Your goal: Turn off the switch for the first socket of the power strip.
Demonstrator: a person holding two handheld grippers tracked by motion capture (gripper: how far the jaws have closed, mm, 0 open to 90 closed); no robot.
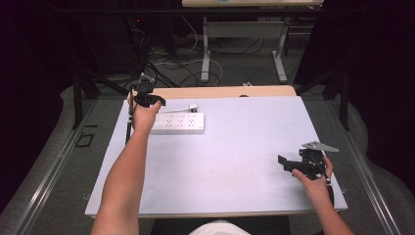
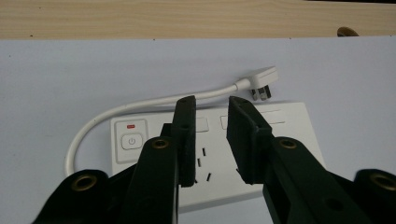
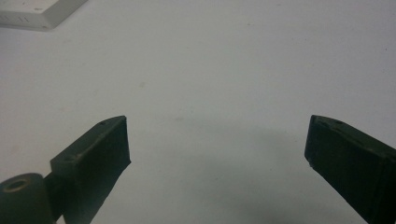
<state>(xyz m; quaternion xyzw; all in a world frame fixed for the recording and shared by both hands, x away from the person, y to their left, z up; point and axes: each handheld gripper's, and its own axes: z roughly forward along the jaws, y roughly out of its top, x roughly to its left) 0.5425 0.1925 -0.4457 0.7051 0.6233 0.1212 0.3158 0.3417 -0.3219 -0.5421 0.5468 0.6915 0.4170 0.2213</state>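
A white power strip with a red-marked switch, no readable lettering, is seen near the desk's far left corner beneath the narrowly parted left gripper, while the right gripper is held wide apart near the right edge.

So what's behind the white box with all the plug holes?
Behind the power strip lies its own white cord, ending in a plug on the table. The left gripper covers part of the strip's top.

From high above the near edge we look forward and down; both gripper views sit close, sharing the far-left power strip.
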